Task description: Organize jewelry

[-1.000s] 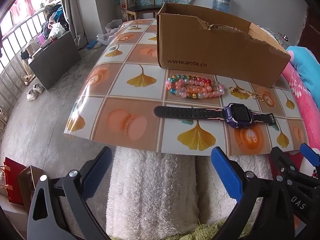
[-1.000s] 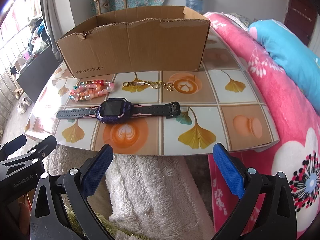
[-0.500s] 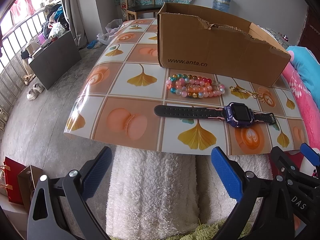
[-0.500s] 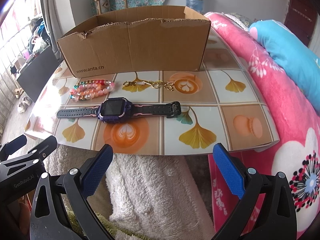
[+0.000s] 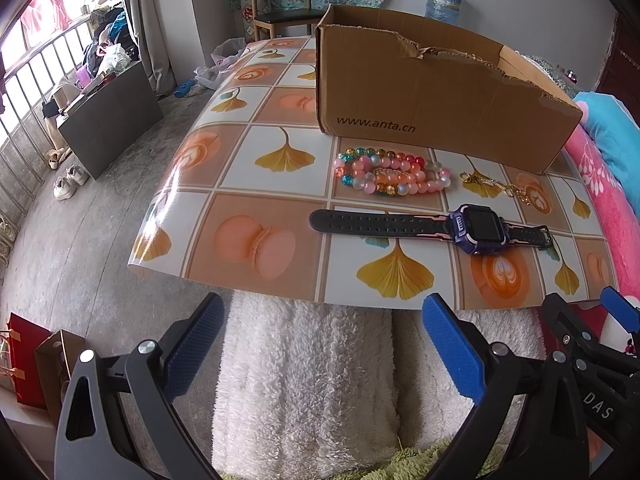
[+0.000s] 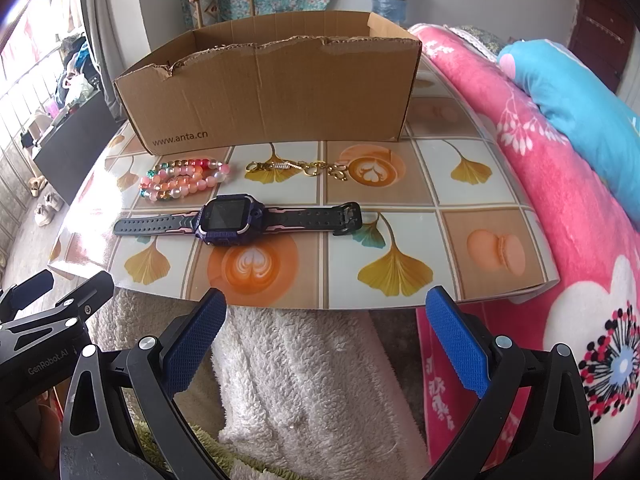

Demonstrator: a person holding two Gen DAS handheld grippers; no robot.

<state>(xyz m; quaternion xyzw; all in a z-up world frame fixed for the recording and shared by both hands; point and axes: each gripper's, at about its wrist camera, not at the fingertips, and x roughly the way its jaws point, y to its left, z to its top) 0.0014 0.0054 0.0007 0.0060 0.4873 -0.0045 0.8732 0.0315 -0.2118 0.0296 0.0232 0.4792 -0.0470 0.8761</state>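
Nearest the lens: left gripper (image 5: 320,344) spread wide, blue pads apart, nothing between them, held short of the counter's (image 5: 256,280) front edge above a white fleecy cover (image 5: 304,380). Same for the right gripper (image 6: 328,336): wide apart, empty, also short of the edge, just beside its partner.

Next out, on the glossy tile-patterned counter: purple-cased smartwatch with a black strap (image 6: 230,220), flat, face up, long axis running left to right, parallel to the front edge and square across both grippers' line of approach. Case ahead and slightly left of the right gripper's centre; in the left view the same case (image 5: 480,228) well off to the right, only the plain strap tail ahead. Judged nearer to the right gripper, so likely the first pick for that side; a pinch across the strap's narrow width probably needs no wrist turn.

Beyond the watch, apart from it: coiled pink and multicoloured bead bracelets (image 5: 390,172) toward the left, better placed for the left gripper; thin gold chain bracelet (image 6: 298,167) toward the right, stretched left to right too.

Farthest: open brown cardboard box printed www.anta.cn (image 6: 276,96), torn front rim, directly behind all three pieces. Presumably the destination; nothing visibly moved into it yet.
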